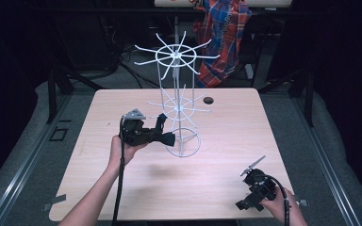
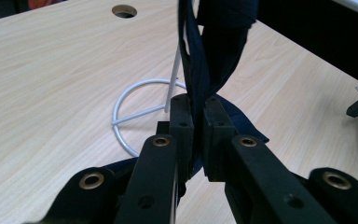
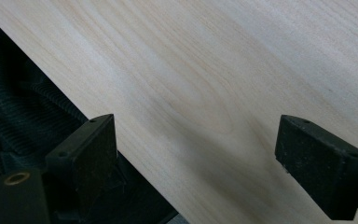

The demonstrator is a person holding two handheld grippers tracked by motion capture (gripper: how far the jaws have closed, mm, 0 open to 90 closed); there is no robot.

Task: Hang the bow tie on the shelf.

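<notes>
Left tongs [image 2: 198,135], held level mid-desk, pinch a dark cloth [image 2: 214,51]; right tongs [image 3: 196,154] gape over the desk's [image 1: 136,188] near right corner.

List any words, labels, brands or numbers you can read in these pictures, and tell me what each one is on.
None: no readable text stands anywhere.
The dark cloth strip pinched in the left tool is plain.
The white wire rack, the wooden table and the right tool carry no lettering.
The plaid cloth behind the table has a pattern but no words.
</notes>
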